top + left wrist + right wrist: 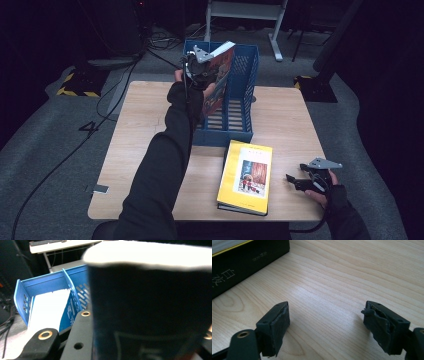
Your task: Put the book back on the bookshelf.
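Two books (pixel 246 176), perhaps three

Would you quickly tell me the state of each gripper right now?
Left gripper: shut on an upright red-covered book above the blue slotted plastic file rack.
Right gripper: open, holding nothing, over the light wooden table.

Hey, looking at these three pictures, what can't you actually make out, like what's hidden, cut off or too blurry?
- Held book: in the left gripper view its dark, blurred spine hides the left tongs' pads.
- Blue file rack: in the high view the held book and the forearm hide its left compartments.
- Yellow book: cover title too small in the high view; cut off by the edge in the right gripper view.
- Right tongs: open over bare wooden table.
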The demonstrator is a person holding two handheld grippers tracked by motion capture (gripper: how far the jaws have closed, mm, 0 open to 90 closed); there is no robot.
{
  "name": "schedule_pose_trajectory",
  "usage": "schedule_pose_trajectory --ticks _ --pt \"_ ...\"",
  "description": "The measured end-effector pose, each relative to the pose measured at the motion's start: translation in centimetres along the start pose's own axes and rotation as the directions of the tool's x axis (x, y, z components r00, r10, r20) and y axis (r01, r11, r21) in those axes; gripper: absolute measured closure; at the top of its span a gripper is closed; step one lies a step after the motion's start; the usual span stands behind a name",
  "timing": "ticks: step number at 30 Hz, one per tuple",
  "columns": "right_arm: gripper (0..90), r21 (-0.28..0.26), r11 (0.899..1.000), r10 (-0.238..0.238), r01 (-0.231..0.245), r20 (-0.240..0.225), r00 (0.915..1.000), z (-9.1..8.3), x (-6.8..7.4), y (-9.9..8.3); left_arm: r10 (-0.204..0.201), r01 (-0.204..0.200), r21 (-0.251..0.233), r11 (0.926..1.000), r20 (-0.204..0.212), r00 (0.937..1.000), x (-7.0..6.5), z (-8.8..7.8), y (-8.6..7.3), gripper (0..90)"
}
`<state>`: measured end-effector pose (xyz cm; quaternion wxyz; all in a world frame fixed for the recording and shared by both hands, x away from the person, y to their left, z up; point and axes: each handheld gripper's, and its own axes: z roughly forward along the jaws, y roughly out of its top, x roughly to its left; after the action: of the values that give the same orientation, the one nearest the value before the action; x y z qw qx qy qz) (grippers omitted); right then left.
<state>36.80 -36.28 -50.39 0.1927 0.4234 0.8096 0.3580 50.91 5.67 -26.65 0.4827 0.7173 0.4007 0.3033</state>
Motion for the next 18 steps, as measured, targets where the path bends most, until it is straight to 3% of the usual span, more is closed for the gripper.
schedule_pose_trajectory --ticks 18 --pt "21.3 -0.001 1.0 0.001 -0.001 -0.003 1.0 0.0 0.0 0.0 -0.051 0.05 -0.01 0.9987 -0.081 0.9955 -0.9 3.8 0.4 73.8"
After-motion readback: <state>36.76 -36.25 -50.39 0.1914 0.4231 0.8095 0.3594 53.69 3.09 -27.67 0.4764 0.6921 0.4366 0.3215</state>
